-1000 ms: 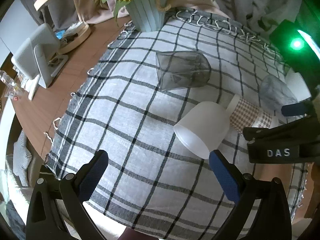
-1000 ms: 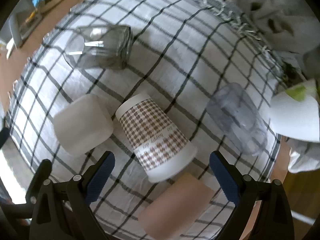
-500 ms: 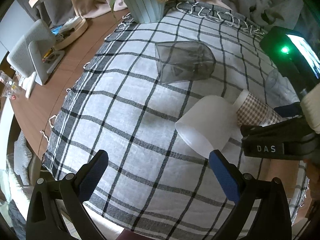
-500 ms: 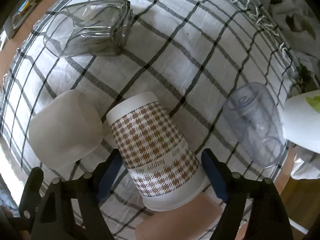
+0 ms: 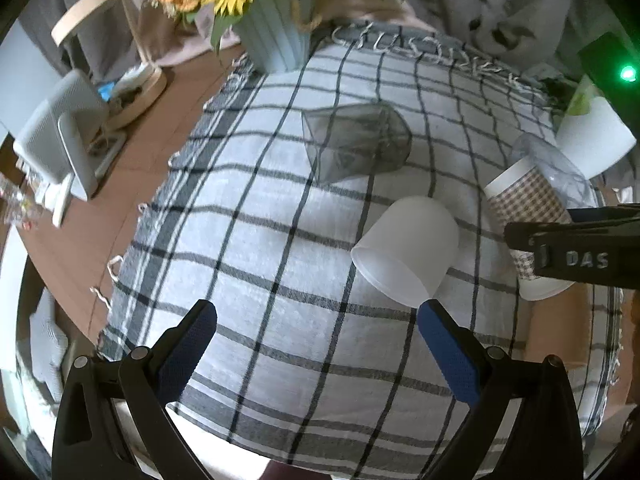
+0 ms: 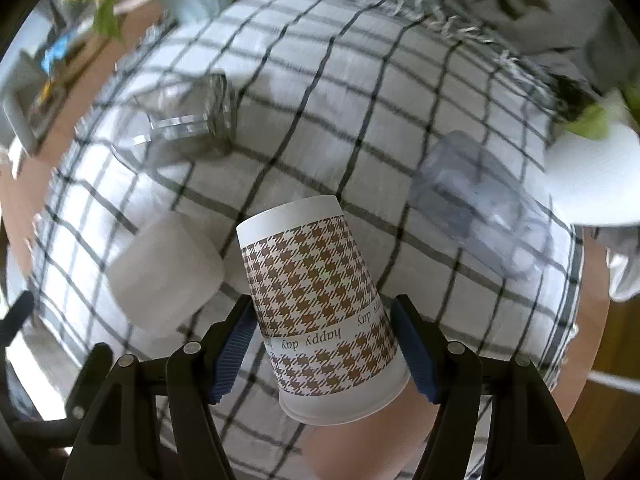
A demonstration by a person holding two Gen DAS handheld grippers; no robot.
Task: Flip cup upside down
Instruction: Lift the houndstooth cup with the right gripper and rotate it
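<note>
A paper cup with a brown houndstooth print (image 6: 320, 300) sits between the blue pads of my right gripper (image 6: 324, 348), which is shut on it near its rim end and holds it tilted above the checked cloth. The cup also shows in the left wrist view (image 5: 524, 204), with the right gripper's black finger (image 5: 576, 248) across it. My left gripper (image 5: 316, 352) is open and empty, low over the cloth's near edge. A frosted white cup (image 5: 404, 252) lies on its side just beyond its right pad.
A dark square glass (image 5: 356, 144) and a clear plastic cup (image 6: 476, 196) lie on their sides on the checked cloth (image 5: 248, 240). A pale blue vase of sunflowers (image 5: 272, 36) stands at the far edge. A white pot (image 5: 596, 140) is far right. A grey device (image 5: 60, 140) sits on the wooden table, left.
My right gripper moved in around the houndstooth cup, shut on it and raised its base end off the cloth. My left gripper stayed open and drew back a little.
</note>
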